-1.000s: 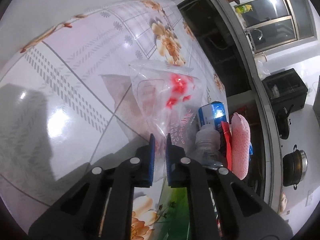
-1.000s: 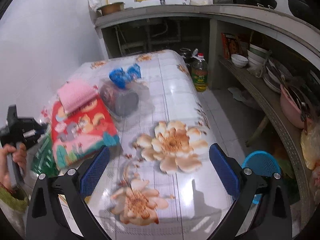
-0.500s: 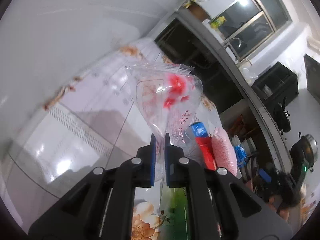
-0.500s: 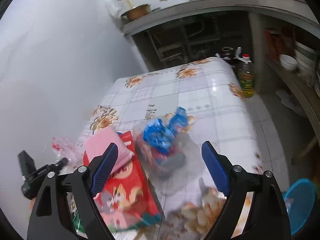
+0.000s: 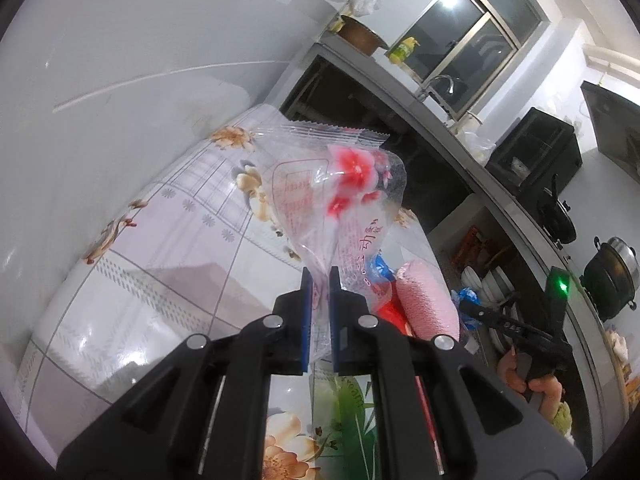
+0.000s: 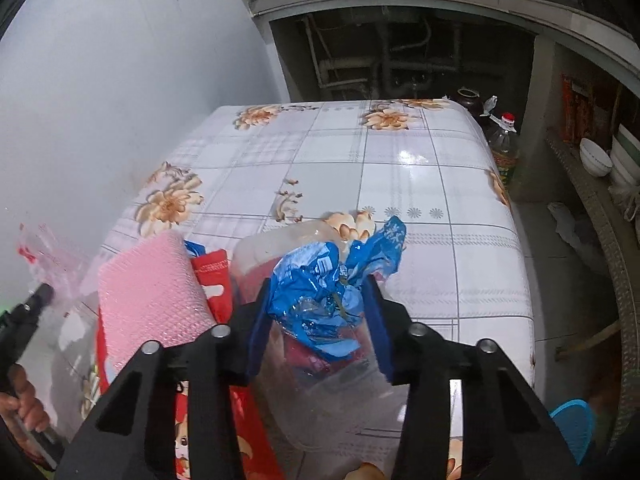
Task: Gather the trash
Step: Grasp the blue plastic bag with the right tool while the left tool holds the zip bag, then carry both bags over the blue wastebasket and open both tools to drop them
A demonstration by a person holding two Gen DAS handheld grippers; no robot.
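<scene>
In the last second I have lifted the clear wrapper (image 5: 332, 200) off the counter (image 5: 152, 264), my left gripper (image 5: 319, 320) pinching its lower edge, tilted up toward the far wall. My right gripper (image 6: 320, 320) has dropped over the near pile, jaws half-closed around the blue wrapper (image 6: 332, 280) on the clear plastic container (image 6: 304, 360), so I judge a second piece nearly secured.

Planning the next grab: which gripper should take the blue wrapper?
Right. The right gripper already straddles the blue wrapper with its jaws open, while the left gripper is shut on the clear bag.
</scene>
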